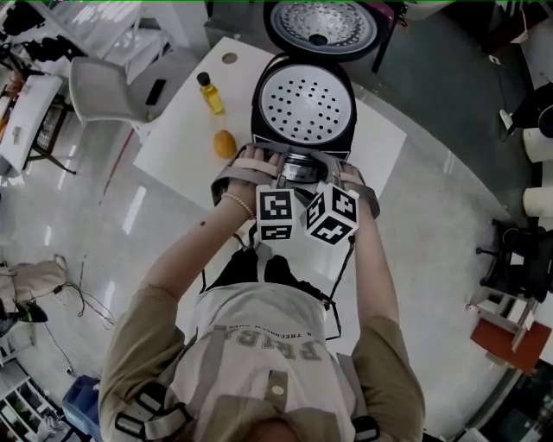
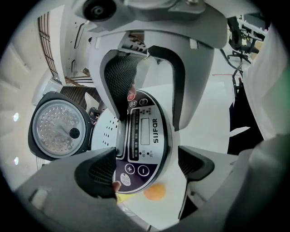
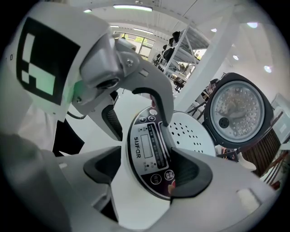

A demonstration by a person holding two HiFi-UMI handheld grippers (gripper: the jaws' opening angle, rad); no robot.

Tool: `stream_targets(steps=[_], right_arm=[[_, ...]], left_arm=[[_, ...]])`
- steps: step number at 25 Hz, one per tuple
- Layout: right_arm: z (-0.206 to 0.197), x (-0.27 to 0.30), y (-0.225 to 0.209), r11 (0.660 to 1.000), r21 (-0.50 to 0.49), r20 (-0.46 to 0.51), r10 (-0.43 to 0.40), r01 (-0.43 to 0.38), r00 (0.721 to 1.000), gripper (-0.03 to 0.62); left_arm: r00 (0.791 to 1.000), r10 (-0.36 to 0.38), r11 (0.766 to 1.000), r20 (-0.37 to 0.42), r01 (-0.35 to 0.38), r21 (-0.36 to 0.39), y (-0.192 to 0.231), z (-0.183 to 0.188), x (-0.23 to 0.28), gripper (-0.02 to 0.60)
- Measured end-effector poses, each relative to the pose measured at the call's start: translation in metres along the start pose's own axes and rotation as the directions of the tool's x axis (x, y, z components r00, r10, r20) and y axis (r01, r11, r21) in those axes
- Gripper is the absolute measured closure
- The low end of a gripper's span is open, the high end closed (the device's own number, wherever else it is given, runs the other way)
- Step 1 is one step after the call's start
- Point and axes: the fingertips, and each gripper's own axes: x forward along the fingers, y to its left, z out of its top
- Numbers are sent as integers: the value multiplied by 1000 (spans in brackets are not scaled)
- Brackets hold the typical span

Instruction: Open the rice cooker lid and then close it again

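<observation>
A white table [image 1: 173,147] filled the middle of the head view, and the rice cooker [image 1: 257,112] stood on it, right in front of the person. Its lid [image 1: 321,26] was fully open, tipped back behind the pot with its shiny dimpled inner face turned up toward the camera. Inside the pot sat a white tray [image 1: 305,105] dotted with holes.

Both grippers were at the cooker's near edge, side by side and pointing steeply down, their marker cubes almost touching. The left gripper [image 2: 146,170] had its jaws wide apart. The cooker's control panel [image 2: 142,136] lay between them and they were not closed on it, though one dark pad overlapped the panel's rim in that gripper's own view. The right gripper [image 3: 147,172] was the same (jaws spread, the panel between them, one pad over its edge, nothing clamped). Each gripper showed in the other's view, just across the panel.

To the left of the cooker a small bottle [image 1: 210,93] of yellow liquid with a black cap stood upright. An orange [image 1: 225,143] lay a little nearer the person, close beside the cooker's wall.
</observation>
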Motion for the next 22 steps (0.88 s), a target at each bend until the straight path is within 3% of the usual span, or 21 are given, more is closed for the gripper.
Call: stream_targets(steps=[3, 5, 7, 11, 17, 22], right_arm=[[0, -3, -3, 998, 55, 50, -8, 5, 999, 240], [0, -12, -12, 993, 103, 103, -70, 59, 992, 240], [0, -28, -22, 978, 174, 171, -141, 111, 975, 240], [-10, -61, -39, 949, 283, 248, -215, 141, 945, 240], [-21, -99, -67, 946, 252, 290, -276, 206, 916, 241], [-16, -122, -88, 954, 160, 302, -293, 254, 907, 241]], left_arm=[[1000, -3, 999, 13, 3, -39, 1, 0, 0, 140], [999, 13, 996, 35, -10, -92, 4, -2, -5, 140], [998, 34, 989, 58, -25, -149, 7, -7, -15, 140], [996, 71, 972, 56, -57, -228, 14, -20, -32, 138], [991, 115, 941, 63, -88, -328, 38, -19, -53, 140], [980, 197, 934, 38, -176, -310, 77, -8, -75, 140]])
